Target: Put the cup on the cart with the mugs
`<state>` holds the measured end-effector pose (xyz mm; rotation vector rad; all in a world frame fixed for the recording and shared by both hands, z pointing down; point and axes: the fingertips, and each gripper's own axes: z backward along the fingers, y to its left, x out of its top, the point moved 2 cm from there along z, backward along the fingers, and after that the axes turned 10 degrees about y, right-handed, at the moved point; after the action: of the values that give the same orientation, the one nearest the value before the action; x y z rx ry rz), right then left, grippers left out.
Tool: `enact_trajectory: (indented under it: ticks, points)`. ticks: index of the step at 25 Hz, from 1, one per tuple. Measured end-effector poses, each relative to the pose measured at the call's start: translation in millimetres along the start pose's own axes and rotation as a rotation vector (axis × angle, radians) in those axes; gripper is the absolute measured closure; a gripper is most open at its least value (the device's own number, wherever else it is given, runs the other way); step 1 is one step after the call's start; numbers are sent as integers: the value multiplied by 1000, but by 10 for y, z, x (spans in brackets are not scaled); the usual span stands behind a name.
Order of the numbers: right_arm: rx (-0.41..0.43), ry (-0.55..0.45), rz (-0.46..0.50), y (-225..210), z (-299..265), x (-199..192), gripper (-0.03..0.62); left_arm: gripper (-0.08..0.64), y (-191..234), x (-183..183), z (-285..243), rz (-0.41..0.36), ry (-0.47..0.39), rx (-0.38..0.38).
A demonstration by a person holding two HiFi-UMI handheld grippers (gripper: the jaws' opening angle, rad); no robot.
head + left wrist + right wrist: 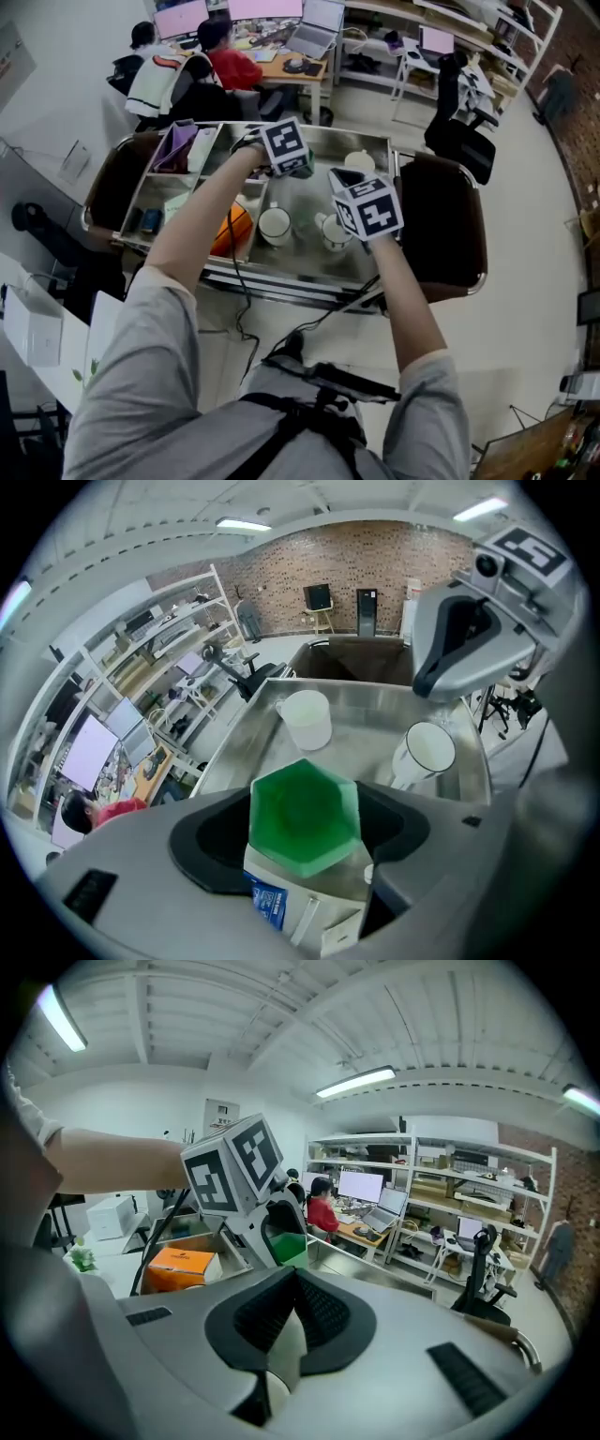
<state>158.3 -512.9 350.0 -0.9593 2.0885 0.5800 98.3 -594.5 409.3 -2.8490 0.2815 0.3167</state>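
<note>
A green six-sided cup (305,813) sits clamped between the black pads of my left gripper (305,836), with a white piece bearing a blue label under it. In the head view the left gripper (289,161) holds the cup (302,172) over the steel cart tray (309,202). On the tray stand a white mug (275,225), a dark-rimmed mug (335,232) and a pale cup (359,161). My right gripper (345,183) hovers over the dark-rimmed mug (427,749). In the right gripper view its tips (292,1283) meet, with only a pale wedge behind them.
An orange box (234,230) and a purple item (178,145) fill the cart's left compartments. Brown chairs (445,225) stand at both ends of the cart. Beyond it, people (225,61) sit at desks near a black office chair (459,141).
</note>
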Motion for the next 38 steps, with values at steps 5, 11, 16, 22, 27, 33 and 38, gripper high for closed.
enact_trajectory:
  ticks: [5, 11, 16, 22, 27, 33, 38]
  points:
    - [17, 28, -11, -36, -179, 26, 585, 230, 172, 26, -238, 3, 21, -53]
    - [18, 58, -16, -64, -363, 33, 584, 230, 343, 9, -483, 17, 41, -105]
    - [12, 55, -20, -127, -438, 31, 584, 230, 446, -78, -720, 45, 68, -139]
    - [16, 61, -29, -163, -482, 0, 584, 230, 462, -77, -891, 44, 78, -174]
    - [22, 60, -30, -151, -510, -4, 584, 229, 431, -72, -996, 48, 77, -208]
    - [16, 59, -38, -184, -524, -25, 584, 223, 414, -51, -1011, 27, 67, -194]
    - [19, 58, -42, -196, -517, -49, 584, 124, 369, -66, -1048, 21, 62, -192]
